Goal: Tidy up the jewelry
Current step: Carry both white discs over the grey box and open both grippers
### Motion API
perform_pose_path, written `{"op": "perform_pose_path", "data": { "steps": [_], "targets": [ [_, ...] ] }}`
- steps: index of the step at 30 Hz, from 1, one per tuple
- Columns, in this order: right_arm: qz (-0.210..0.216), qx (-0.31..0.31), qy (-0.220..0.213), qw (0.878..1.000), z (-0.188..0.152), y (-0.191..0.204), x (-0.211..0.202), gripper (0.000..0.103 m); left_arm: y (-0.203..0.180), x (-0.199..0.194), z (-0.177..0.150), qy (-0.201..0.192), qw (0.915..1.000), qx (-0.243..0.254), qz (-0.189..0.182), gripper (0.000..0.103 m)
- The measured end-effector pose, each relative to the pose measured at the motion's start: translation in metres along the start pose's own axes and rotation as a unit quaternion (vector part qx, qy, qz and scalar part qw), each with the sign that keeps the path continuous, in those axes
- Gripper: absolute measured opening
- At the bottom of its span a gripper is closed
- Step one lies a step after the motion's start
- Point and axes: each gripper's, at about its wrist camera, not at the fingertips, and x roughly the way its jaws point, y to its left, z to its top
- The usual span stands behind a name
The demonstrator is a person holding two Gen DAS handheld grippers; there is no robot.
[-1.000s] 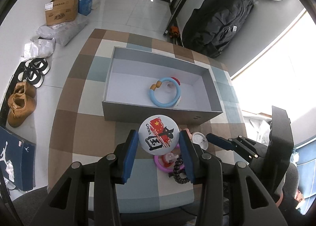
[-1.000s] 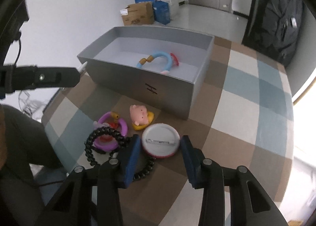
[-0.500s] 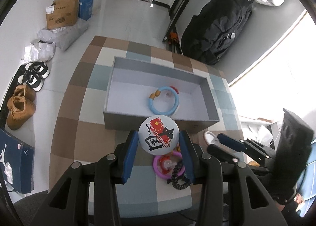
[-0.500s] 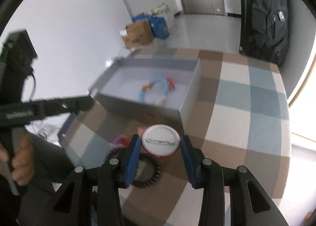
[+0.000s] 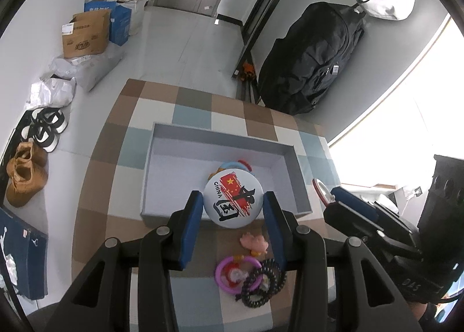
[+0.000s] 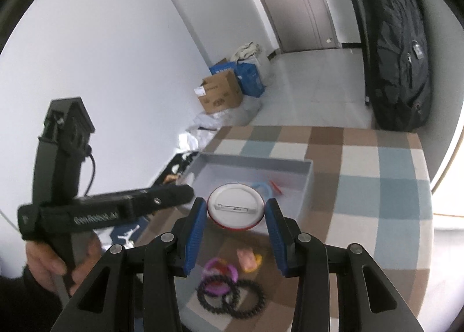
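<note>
My left gripper [image 5: 232, 221] is shut on a white "CHINA" flag badge [image 5: 232, 198] and holds it above the near wall of the grey box [image 5: 298, 187]. My right gripper [image 6: 235, 224] is shut on a second badge [image 6: 235, 206], pin side up, raised over the table in front of the box [image 6: 307, 184]. A blue ring [image 6: 262, 187] lies inside the box. On the table below lie a pink pig charm [image 5: 255, 242], a purple ring [image 5: 232, 272] and black bead bracelets [image 5: 261, 285].
The checkered table [image 5: 121, 158] ends close behind the box. A black backpack [image 5: 313, 56] leans on the far wall. Cardboard boxes [image 5: 84, 33] and shoes [image 5: 26, 175] lie on the floor at the left.
Both grippers have risen and moved toward the box, each still holding its badge. The table items now sit lower and smaller in both views.
</note>
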Motion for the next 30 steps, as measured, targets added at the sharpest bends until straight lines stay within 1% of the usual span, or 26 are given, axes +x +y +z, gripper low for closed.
{"op": "perform_pose_path", "data": {
  "steps": [5,7,12,20,24,26,27,28,29,30],
  "targets": [
    [-0.001,0.007,-0.007,1.000,0.014,-0.004,0.009,0.040,-0.003,0.006,0.009,-0.006,1.0000,0.004,0.001,0.037],
    [-0.002,0.013,-0.007,1.000,0.017,-0.008,0.013,0.040,-0.004,0.011,0.013,-0.005,1.0000,0.004,0.007,0.037],
    [-0.016,0.027,-0.006,0.999,0.025,-0.019,0.025,0.040,-0.001,0.023,0.021,0.007,0.9999,-0.012,0.005,0.037],
    [-0.015,0.049,0.008,0.999,0.031,-0.033,0.044,0.040,0.005,0.039,0.024,0.025,0.9993,-0.027,0.008,0.037],
    [-0.013,0.064,0.023,0.998,0.031,-0.038,0.052,0.040,0.006,0.043,0.026,0.027,0.9990,-0.037,0.002,0.037],
    [-0.011,0.072,0.029,0.997,0.030,-0.041,0.054,0.042,0.008,0.043,0.028,0.025,0.9985,-0.048,-0.009,0.038],
    [-0.012,0.080,0.028,0.996,0.029,-0.044,0.054,0.043,0.011,0.044,0.029,0.031,0.9975,-0.060,-0.023,0.038],
    [-0.010,0.085,0.028,0.996,0.030,-0.045,0.053,0.044,0.012,0.045,0.030,0.035,0.9967,-0.066,-0.033,0.040],
    [-0.009,0.091,0.026,0.995,0.030,-0.047,0.051,0.056,0.015,0.046,0.031,0.041,0.9950,-0.076,-0.049,0.044],
    [-0.011,0.098,0.020,0.995,0.031,-0.049,0.047,0.071,0.016,0.046,0.031,0.043,0.9940,-0.083,-0.057,0.054]
  ]
}}
